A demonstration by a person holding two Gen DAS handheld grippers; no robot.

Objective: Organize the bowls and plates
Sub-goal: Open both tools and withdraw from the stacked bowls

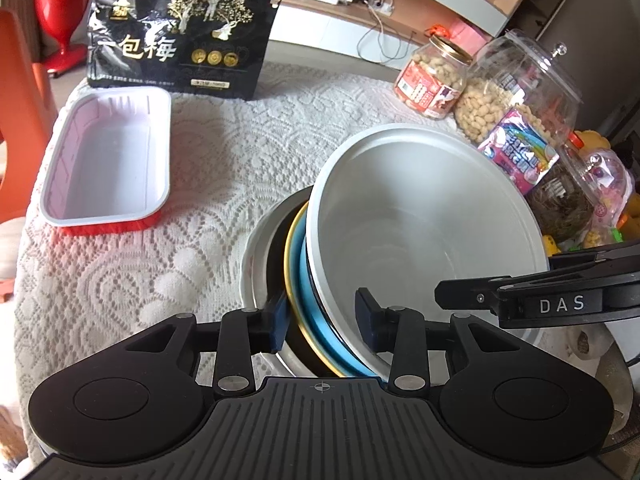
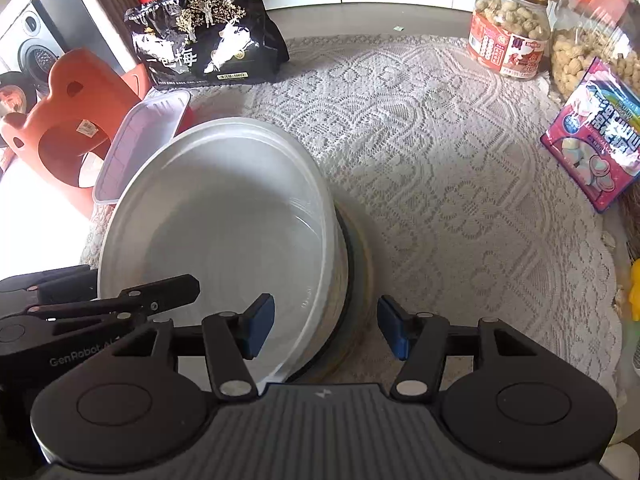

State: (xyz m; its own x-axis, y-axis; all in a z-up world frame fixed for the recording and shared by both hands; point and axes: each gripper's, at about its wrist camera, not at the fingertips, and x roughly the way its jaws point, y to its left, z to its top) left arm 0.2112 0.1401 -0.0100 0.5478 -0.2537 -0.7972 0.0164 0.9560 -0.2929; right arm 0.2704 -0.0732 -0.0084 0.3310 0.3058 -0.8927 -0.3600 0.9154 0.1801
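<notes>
A large white bowl (image 1: pixel 424 232) is nested on a blue bowl with a gold rim (image 1: pixel 298 280), inside a dark bowl and a grey plate (image 1: pixel 256 264) on the lace cloth. My left gripper (image 1: pixel 322 320) is open, its fingers straddling the near left rims of the stack. My right gripper (image 2: pixel 326 326) is open, straddling the right rim of the white bowl (image 2: pixel 216 232), one pad (image 2: pixel 260 326) inside, the other outside. Neither set of pads touches the rims. The right gripper's body also shows in the left wrist view (image 1: pixel 540 300).
An empty white and red rectangular tray (image 1: pixel 108 164) lies at the left. A black snack bag (image 1: pixel 180 32) stands at the back. Peanut jars (image 1: pixel 432 76), a clear jar and a pink candy bag (image 2: pixel 596 136) crowd the right. An orange stool (image 2: pixel 68 124) stands beside the table.
</notes>
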